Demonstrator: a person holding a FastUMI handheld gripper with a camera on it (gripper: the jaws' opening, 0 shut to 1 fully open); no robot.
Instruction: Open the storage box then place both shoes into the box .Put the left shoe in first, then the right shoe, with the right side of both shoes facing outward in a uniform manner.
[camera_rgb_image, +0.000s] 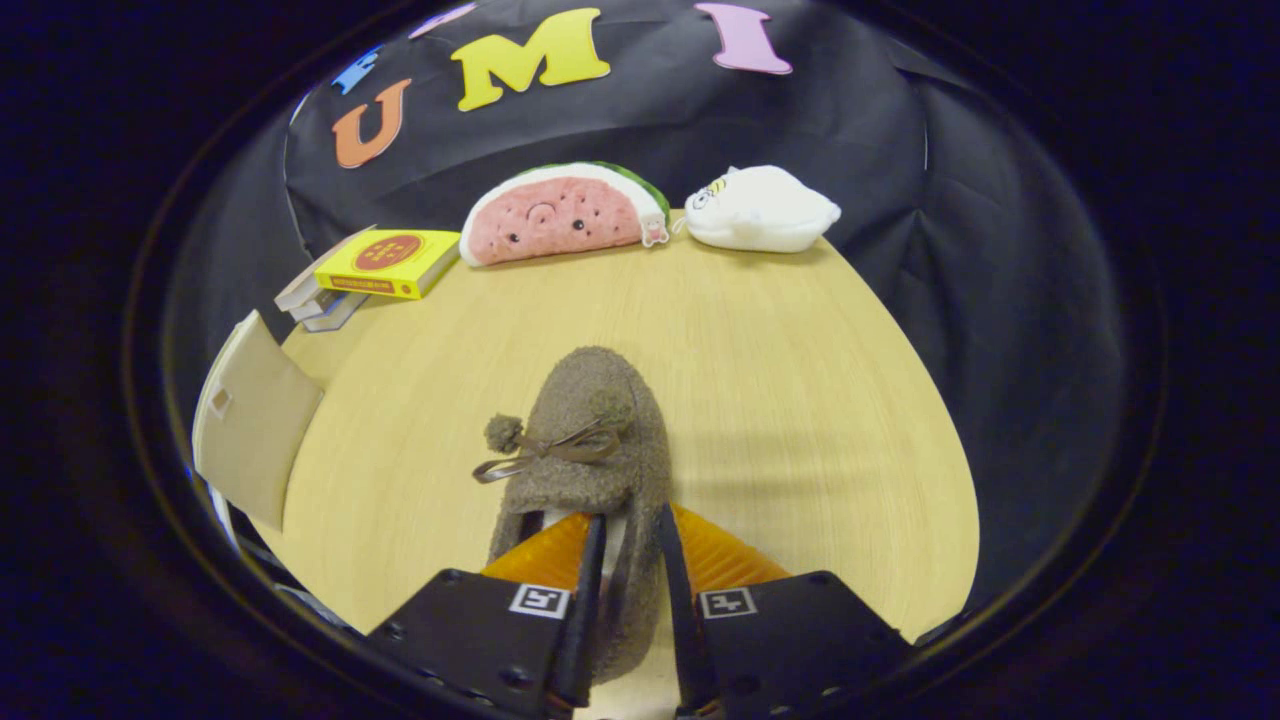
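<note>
Off to my far left stands the storage box (250, 420), a pale beige thing at the edge of the counter (800, 400), its flat panel turned toward me. I cannot tell from here whether it is open. Just beyond it lies a small stack of books (375, 272) with a yellow cover on top bearing a round red emblem; whatever is printed there is too small for me to read.

Moving right, a watermelon-slice plush toy (560, 212) lies along the back of the counter, with a small tag at its right end whose writing I cannot make out. Beside it sits a white plush toy (762, 208).

In the middle, straight ahead of me, is the brown fuzzy shoe (590, 450) with a ribbon bow and a pompom. Its long axis runs directly away from me, in line with my fingers (630, 575), the toe pointing toward the back of the counter and the heel end toward me. My fingers are nearly closed and clamped on the shoe's heel-side wall: one sits inside the opening against the lining, the other outside, so both press on it. Square black-and-white markers sit on the finger mounts; they carry no readable words.

The box lies well to the left of the shoe, so I judge the coming move to be a carry leftward, with a turn so the shoe's right side faces outward.
</note>
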